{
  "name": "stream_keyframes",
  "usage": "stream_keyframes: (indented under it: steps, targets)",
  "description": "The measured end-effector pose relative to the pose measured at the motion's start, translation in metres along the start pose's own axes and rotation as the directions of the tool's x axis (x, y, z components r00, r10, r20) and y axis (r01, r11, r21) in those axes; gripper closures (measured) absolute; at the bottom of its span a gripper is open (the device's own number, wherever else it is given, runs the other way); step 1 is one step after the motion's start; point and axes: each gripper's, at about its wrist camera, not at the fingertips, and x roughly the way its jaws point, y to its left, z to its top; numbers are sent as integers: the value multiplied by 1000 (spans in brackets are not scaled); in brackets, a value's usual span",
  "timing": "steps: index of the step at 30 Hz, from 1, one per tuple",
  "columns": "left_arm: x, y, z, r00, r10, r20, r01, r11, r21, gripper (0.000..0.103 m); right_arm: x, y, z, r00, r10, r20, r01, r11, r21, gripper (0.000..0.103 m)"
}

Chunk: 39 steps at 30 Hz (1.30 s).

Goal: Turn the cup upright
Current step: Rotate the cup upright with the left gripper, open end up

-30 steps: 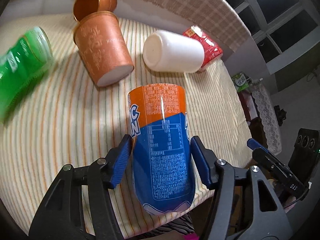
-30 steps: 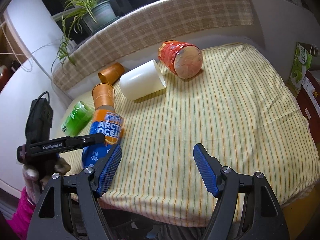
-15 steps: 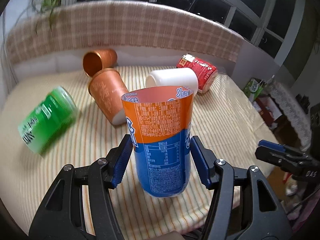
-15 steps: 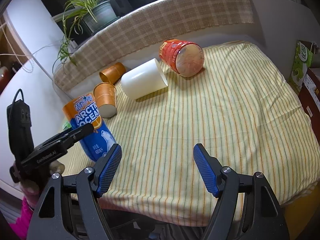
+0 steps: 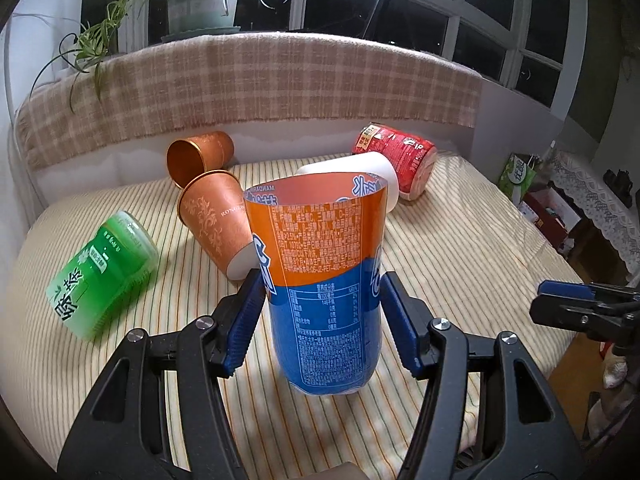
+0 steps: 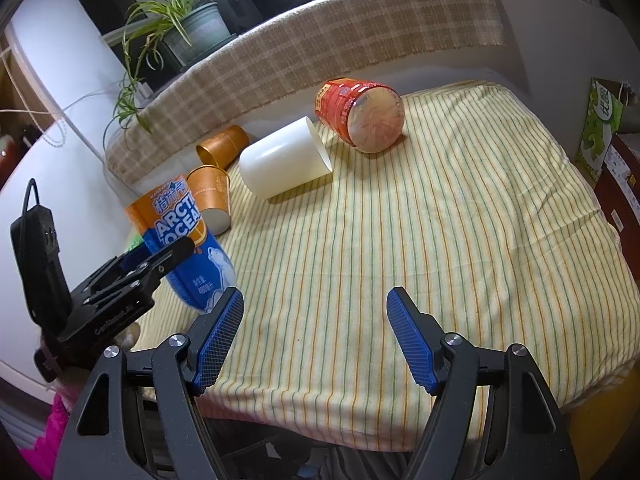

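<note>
An orange-and-blue Arctic Ocean cup [image 5: 325, 292] stands upright, open end up, on the striped cloth near the front left edge. My left gripper [image 5: 322, 316] is shut on its blue lower half, a pad on each side. The cup also shows in the right wrist view [image 6: 182, 240], with the left gripper [image 6: 132, 276] around it. My right gripper [image 6: 315, 336] is open and empty above the front of the table; its tip shows in the left wrist view [image 5: 568, 300].
Lying on their sides: a green cup [image 5: 100, 276], two copper cups [image 5: 218, 220] [image 5: 198, 156], a white cup [image 6: 286, 162] and a red noodle cup [image 6: 362, 114]. The striped tablecloth [image 6: 440, 220] drops off at front and right. A plaid-covered ledge [image 5: 240, 92] backs the table.
My left gripper has swung the orange-and-blue cup from lying tilted to standing upright on the cloth. The right gripper has stayed put and open.
</note>
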Motion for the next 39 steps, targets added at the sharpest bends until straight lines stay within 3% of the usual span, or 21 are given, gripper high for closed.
stream_keyframes:
  steps: [32,39]
  targets:
    - [-19,-10,-22,997,-68,-21,69,996,61,42,-5,17,-2,999,-13,38,14,999,-35,29]
    - [-21,-9,-27,996,-77,-32,79,995,57,35,-12,25,-4,996,-42,85,48,996,-76,29]
